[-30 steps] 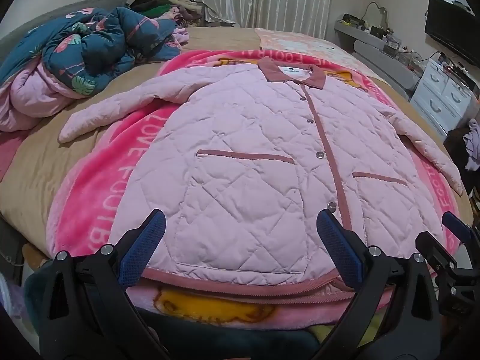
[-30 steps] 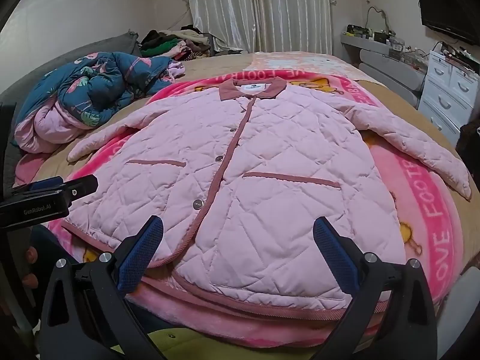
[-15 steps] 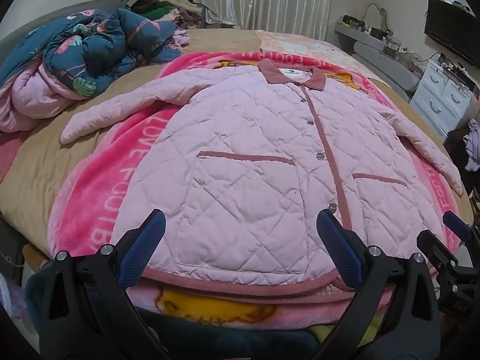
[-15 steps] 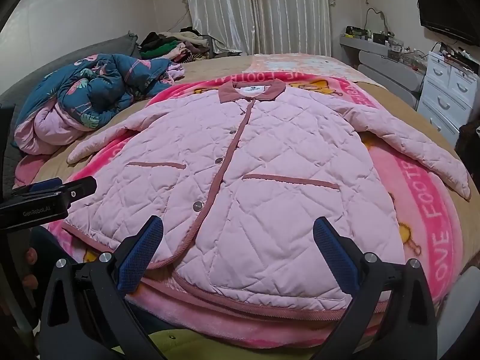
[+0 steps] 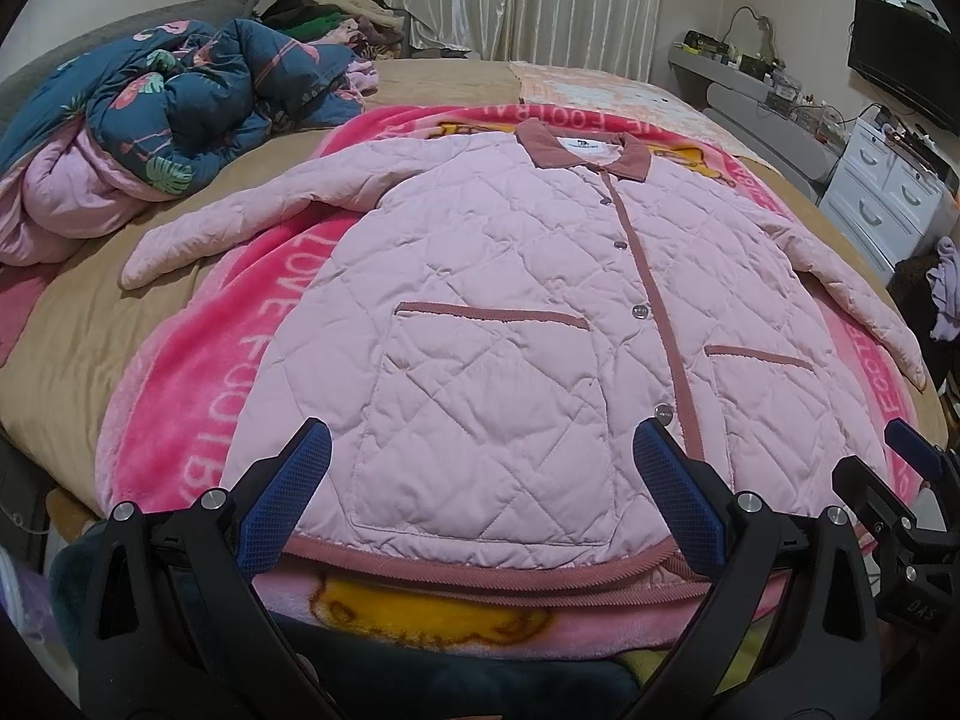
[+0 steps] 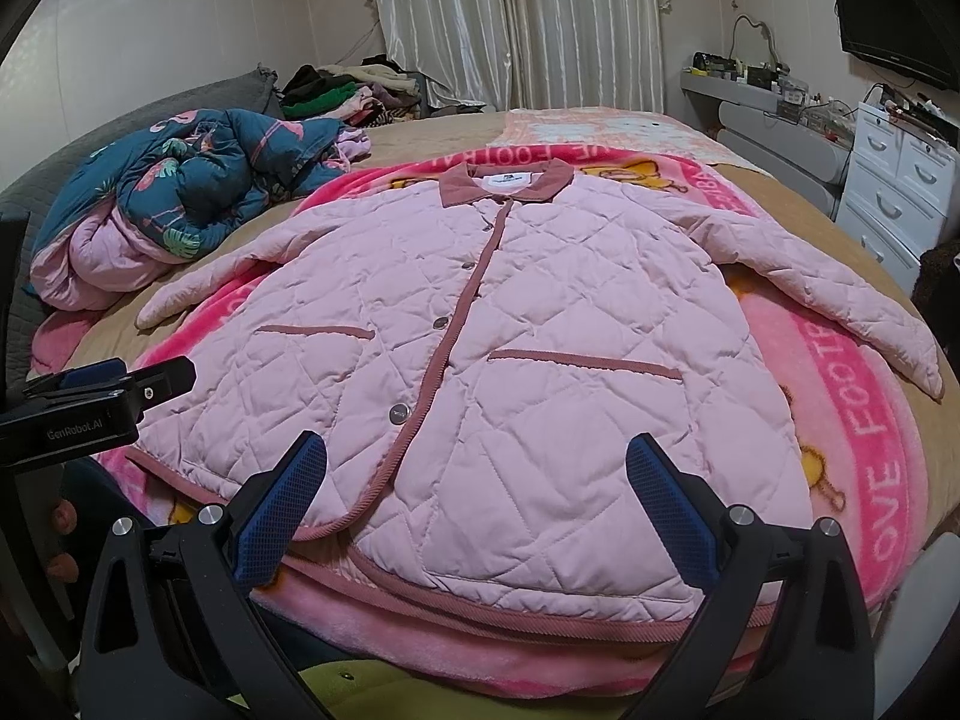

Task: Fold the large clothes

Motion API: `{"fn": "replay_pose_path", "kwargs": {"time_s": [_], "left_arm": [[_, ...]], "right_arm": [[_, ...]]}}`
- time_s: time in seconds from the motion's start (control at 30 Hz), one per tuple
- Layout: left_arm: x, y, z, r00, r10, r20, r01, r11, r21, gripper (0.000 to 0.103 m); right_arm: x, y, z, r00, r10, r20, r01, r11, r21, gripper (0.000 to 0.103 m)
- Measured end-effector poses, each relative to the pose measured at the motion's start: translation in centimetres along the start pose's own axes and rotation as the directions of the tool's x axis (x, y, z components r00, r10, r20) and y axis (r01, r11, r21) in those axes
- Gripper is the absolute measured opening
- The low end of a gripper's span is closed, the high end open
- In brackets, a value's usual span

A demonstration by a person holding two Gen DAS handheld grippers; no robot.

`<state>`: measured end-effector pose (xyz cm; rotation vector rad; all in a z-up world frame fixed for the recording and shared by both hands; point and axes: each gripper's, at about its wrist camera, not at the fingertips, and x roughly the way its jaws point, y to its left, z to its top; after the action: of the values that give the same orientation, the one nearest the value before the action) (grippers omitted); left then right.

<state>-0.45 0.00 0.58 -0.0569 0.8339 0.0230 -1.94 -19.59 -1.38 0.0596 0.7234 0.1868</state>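
Observation:
A pink quilted jacket (image 5: 510,324) with a dusty-rose collar, placket and pocket trims lies flat, front up and buttoned, on a bright pink blanket (image 5: 252,336) on the bed; it also shows in the right wrist view (image 6: 528,360). Both sleeves are spread out to the sides. My left gripper (image 5: 480,492) is open and empty just above the hem on the jacket's left half. My right gripper (image 6: 474,498) is open and empty above the hem on the right half. The right gripper's edge shows in the left wrist view (image 5: 912,480).
A bundled blue floral quilt (image 5: 168,108) lies on the bed's left side. A pile of clothes (image 6: 342,90) sits at the far corner by the curtains. White drawers (image 6: 894,192) and a wall television (image 6: 888,24) stand to the right. The tan bedspread (image 5: 66,312) surrounds the blanket.
Both grippers have drawn back or risen very slightly, so the jacket sits a little lower in both views. The jaws stay open and the jacket has not moved.

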Motion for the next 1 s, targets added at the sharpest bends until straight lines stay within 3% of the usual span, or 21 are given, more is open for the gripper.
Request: {"fn": "replay_pose_path", "kwargs": {"time_s": [1.0], "left_arm": [[0.78, -0.12, -0.16, 1.000, -0.006, -0.016, 0.006, 1.000, 0.004, 0.095]], "right_arm": [[0.79, 0.12, 0.11, 1.000, 0.010, -0.007, -0.010, 1.000, -0.001, 0.099]]}}
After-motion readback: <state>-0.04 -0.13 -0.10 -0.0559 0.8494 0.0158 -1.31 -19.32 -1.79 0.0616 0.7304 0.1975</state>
